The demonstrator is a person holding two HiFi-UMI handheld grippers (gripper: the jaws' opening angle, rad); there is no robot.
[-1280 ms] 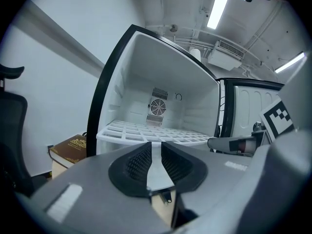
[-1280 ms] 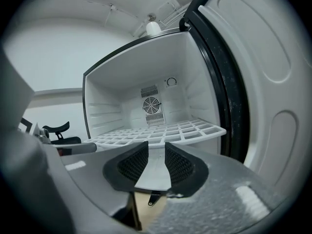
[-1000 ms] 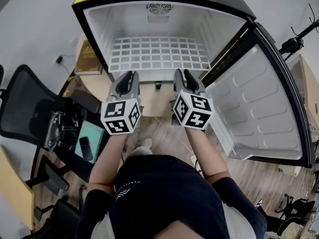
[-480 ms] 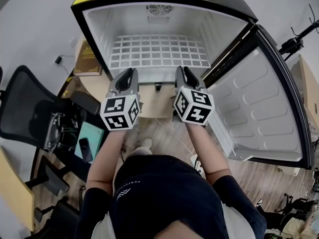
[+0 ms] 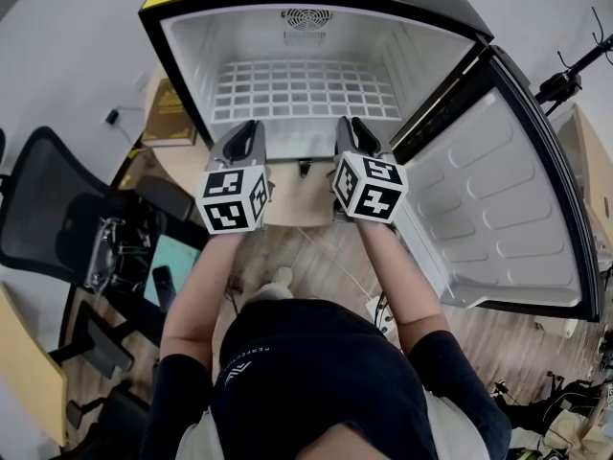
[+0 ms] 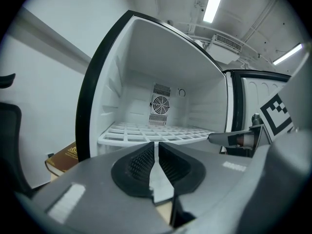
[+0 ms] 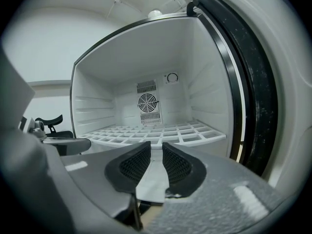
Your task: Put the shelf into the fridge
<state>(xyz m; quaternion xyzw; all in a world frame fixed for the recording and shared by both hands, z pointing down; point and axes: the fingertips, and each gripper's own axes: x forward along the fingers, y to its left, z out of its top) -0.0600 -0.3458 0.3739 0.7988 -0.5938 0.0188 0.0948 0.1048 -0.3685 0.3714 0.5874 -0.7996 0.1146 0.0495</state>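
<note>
**A:** Where was the shelf?

**B:** The white grid shelf (image 5: 305,89) lay level inside the fridge (image 5: 421,56); it reached from one side wall to the other, below the fan (image 5: 306,14) on the back wall; its front edge sat close to the opening; the door (image 5: 498,199) stood swung wide on the right.

**A:** And the grippers?

**B:** Both pointed into the opening, side by side, with their tips right at the shelf's front edge; whether they touched it I could not tell; the left gripper (image 5: 249,126) had just been closing its jaws, and they stood nearly together, with only a slit between the pads and nothing in it; the right gripper (image 5: 351,123) had just been closing too, yet a clear gap remained, and nothing sat between its pads either.

**A:** Anything nearby?

**B:** A brown book (image 5: 170,113) lay just left of the fridge; a black chair (image 5: 48,209) stood further left.
</note>
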